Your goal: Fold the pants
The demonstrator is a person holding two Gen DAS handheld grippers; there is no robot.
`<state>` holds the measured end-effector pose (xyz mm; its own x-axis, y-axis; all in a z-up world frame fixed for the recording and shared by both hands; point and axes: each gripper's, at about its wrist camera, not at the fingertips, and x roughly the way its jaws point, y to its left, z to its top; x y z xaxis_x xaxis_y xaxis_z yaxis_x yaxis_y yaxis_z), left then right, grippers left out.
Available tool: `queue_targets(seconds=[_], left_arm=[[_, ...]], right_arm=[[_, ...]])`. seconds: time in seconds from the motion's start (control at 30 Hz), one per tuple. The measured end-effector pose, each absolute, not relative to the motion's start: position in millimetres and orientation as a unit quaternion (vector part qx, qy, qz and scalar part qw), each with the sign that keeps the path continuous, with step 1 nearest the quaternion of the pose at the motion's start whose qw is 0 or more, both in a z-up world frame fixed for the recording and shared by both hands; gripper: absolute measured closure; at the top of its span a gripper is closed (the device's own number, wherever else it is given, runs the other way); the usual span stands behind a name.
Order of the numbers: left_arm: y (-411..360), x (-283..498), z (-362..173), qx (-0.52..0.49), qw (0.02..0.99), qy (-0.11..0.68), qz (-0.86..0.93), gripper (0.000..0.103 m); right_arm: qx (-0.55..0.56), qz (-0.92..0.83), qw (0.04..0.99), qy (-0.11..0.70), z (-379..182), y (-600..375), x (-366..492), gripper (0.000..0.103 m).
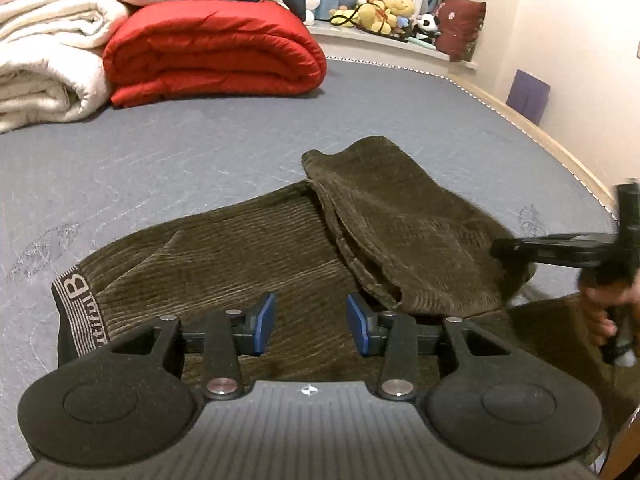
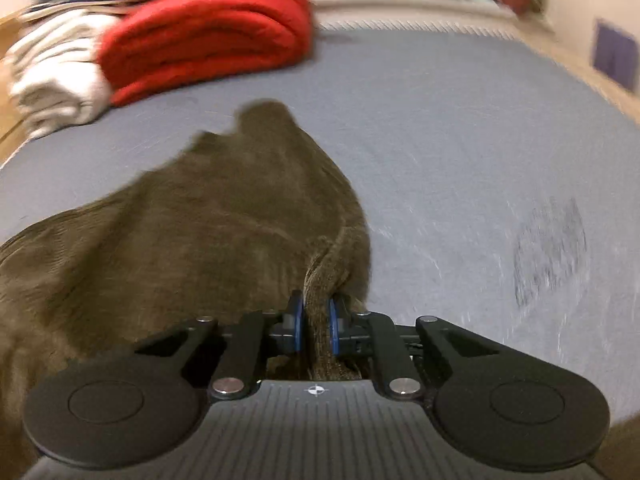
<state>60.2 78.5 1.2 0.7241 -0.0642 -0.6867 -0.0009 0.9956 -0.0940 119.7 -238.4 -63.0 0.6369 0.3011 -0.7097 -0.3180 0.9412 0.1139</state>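
One pair of olive-brown corduroy pants (image 1: 256, 248) lies on the grey-blue bed (image 1: 180, 152), lettered waistband (image 1: 76, 312) at left, legs folded over toward the right. Far left we list white folded bedding (image 1: 44, 64), then a red folded quilt (image 1: 216, 52), then plush toys (image 1: 384, 12) on the ledge. Our left gripper (image 1: 311, 319) hangs over the pants, fingers (image 1: 265, 320) released, nothing between them. Our right gripper (image 2: 316, 322) has its fingers (image 2: 297, 324) clenched on a bunched fold of the pants.
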Motion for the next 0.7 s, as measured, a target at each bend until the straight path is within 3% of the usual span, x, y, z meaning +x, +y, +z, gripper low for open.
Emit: queue_targets(seconds=[0.2,0.4,0.47,0.53,0.57,0.7], left_arm=[[84,61,-1,-0.044,0.928,0.370,-0.018,0.058],[86,63,-6,-0.046,0.925,0.377,-0.016,0.058],[84,62,-5,-0.045,0.925,0.376,-0.018,0.058],[82,61,-4,-0.041,0.926,0.376,-0.021,0.058],[82,60,-5,-0.039,0.925,0.376,-0.021,0.058],[81,61,-6,-0.042,0.924,0.381,-0.023,0.058]], right_arm=[[-0.052,0.413,0.861,0.293,-10,-238,52,0.091],[-0.145,0.505,0.757,0.389,-39,-222,19,0.090],[-0.126,0.487,0.770,0.393,-43,-221,28,0.083],[-0.072,0.455,0.795,0.395,-42,-224,46,0.043],[-0.044,0.440,0.807,0.393,-40,-226,53,0.037],[0.067,0.396,0.820,0.409,-41,-233,92,0.034]])
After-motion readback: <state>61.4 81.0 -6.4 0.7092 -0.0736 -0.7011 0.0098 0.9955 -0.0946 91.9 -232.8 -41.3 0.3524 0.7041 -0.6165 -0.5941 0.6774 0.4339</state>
